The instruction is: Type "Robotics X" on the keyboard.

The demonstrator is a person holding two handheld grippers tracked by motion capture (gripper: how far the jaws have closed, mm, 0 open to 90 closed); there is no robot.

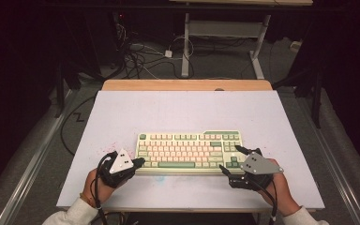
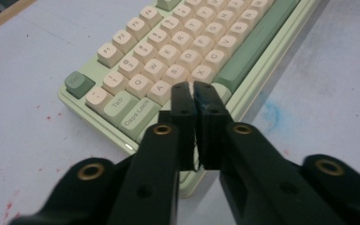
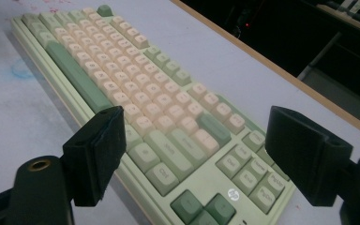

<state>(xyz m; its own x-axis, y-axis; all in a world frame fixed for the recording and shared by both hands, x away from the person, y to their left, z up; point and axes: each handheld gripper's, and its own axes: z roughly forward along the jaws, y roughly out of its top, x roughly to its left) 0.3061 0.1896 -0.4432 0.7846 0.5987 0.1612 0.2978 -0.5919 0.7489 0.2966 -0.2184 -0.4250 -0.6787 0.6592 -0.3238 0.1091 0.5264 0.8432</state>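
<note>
A mechanical keyboard with cream and green keycaps is placed on the white table, a little nearer to the person's edge than to the far edge. Its long axis is laid from left to right across the table, parallel to the near edge, with the green space bar on the side of the person.

The left gripper is held at the left near corner of the keyboard. In the left gripper view its jaws are seen pressed together, with nothing between them, and their tips are placed over the bottom key rows near the A key; whether a key is touched cannot be told. The right gripper is held at the right near corner. Its jaws are spread wide, and in the right gripper view the arrow keys and the navigation keys are seen between them, below the tips and apart from them.

Both grippers are about equally near to the keyboard, one at each short end. It is judged that the coming move depends on this: the keyboard lies straight ahead of both grippers, so each end can be reached by its own hand. No containers are seen on the table. Small red specks and a faint blue mark are seen on the surface beside the keyboard.
</note>
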